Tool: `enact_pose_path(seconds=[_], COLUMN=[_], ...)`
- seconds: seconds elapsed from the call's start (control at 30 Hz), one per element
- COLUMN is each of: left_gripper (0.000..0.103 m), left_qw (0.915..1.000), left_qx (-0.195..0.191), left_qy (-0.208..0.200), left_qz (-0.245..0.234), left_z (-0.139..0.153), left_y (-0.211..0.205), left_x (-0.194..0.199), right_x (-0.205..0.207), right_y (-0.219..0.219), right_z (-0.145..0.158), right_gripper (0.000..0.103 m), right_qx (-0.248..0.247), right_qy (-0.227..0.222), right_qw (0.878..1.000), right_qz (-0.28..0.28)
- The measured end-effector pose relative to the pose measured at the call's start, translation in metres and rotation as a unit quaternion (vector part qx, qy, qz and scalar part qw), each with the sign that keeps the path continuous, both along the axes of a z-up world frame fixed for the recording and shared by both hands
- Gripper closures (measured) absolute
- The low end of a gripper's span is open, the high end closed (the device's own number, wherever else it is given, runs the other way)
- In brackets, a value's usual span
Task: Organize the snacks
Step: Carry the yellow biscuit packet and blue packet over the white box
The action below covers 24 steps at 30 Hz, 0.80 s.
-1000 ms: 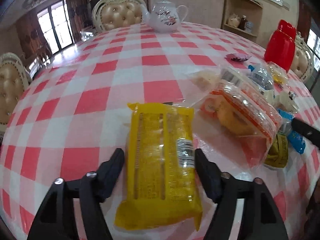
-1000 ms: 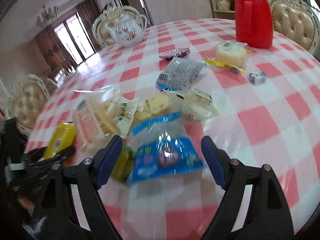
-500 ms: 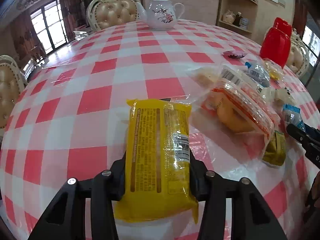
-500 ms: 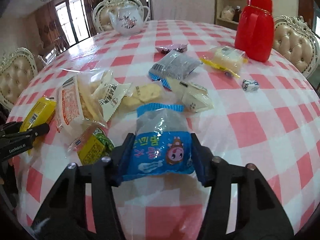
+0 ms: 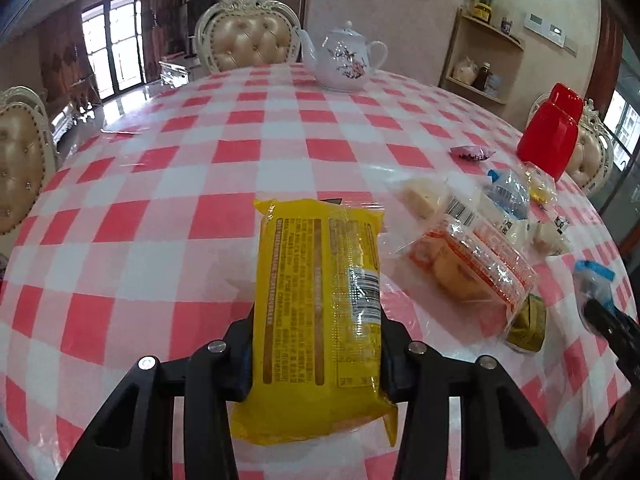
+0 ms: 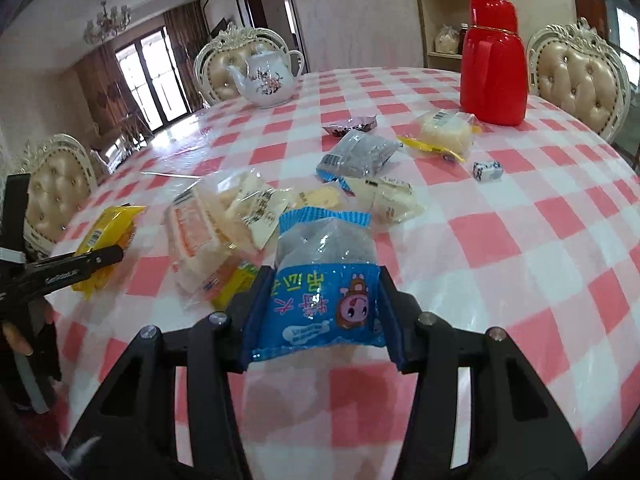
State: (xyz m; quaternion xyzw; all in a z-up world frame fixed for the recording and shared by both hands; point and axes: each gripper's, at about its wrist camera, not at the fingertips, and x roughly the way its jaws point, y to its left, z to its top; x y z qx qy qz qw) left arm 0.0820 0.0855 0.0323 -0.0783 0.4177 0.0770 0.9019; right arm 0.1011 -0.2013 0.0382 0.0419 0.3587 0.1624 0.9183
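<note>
1. The left gripper has just closed its jaws across the middle of the yellow packet, lifted off the table: light, bulky, slippery film, likely crushable inside

2. The right gripper has just pinched the blue pouch by its lower sides: soft, limp, light

- Wafer pack sits lengthwise between the left gripper's fingers, clear of the desk.
- Ahead and to the right of those fingers: biscuit tray pack on the desk.
- Teapot stands far ahead.
- Jelly bag sits between the right gripper's fingers.
- Flask stands far ahead-right of them.
</note>
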Motion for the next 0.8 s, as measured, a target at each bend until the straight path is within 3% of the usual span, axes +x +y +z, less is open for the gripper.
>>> enact_pose_path(seconds=[0.6,0.8], left_gripper=[0.056,0.056], left_qw=[0.9983,0.9984], left_qx=[0.001,-0.002], left_qy=[-0.058,-0.057], left_qz=[-0.004,0.0], left_z=[0.015,0.008], left_y=[-0.028,-0.026], left_x=[-0.08,-0.115], right_x=[-0.075,-0.095], right_y=[0.049,0.064], right_z=[0.013,0.017], right_gripper=[0.049,0.049], right_qx=[0.036,0.048], right_qy=[-0.033,-0.038], right_qw=[0.998,0.996], right_qz=[0.047,0.06])
